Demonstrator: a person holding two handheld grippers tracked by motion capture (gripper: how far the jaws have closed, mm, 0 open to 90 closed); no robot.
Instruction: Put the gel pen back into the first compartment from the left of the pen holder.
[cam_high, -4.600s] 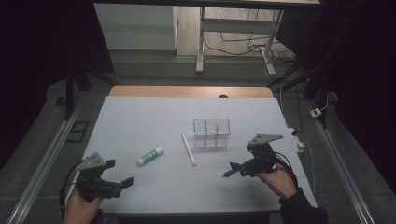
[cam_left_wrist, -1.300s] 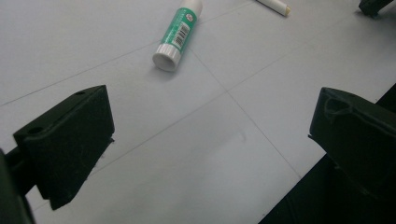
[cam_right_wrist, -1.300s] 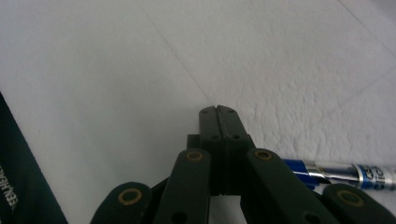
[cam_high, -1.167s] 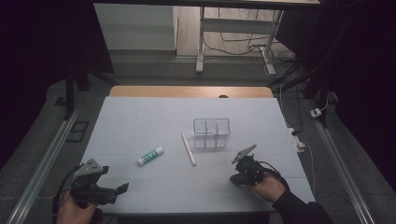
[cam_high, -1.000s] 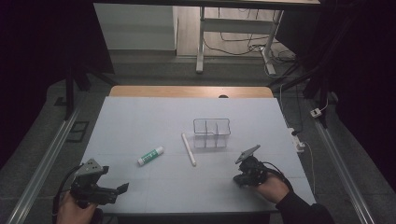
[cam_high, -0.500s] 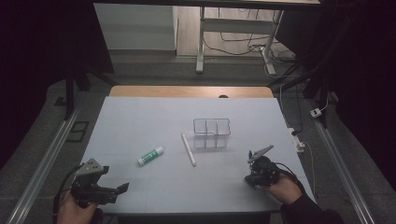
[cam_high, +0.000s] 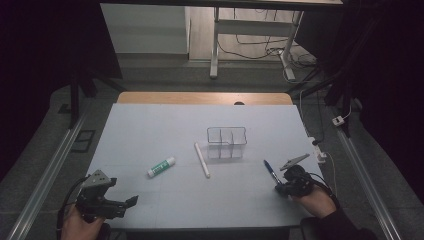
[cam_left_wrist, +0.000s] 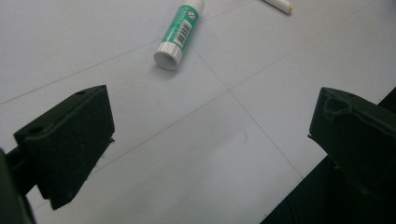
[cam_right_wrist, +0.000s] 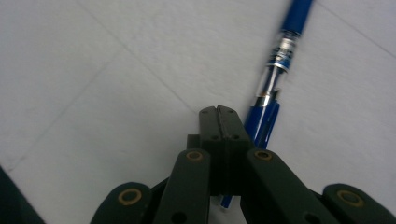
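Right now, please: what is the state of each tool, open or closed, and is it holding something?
Left tool: open, holding nothing.
Right tool: closed on the blue pen, which sticks out past its tip.

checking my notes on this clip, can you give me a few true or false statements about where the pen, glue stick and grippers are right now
1. The right gripper has its jaws shut on the blue pen. True; the pen sticks out past the shut jaws.
2. The blue pen stands inside the clear organizer. False; it is outside it, at the right gripper, near the table.
3. The left gripper is open with nothing between its jaws. True.
4. The glue stick is held by the left gripper. False; it lies on the table, apart from that gripper.
5. The white stick lies between the glue stick and the organizer. True.
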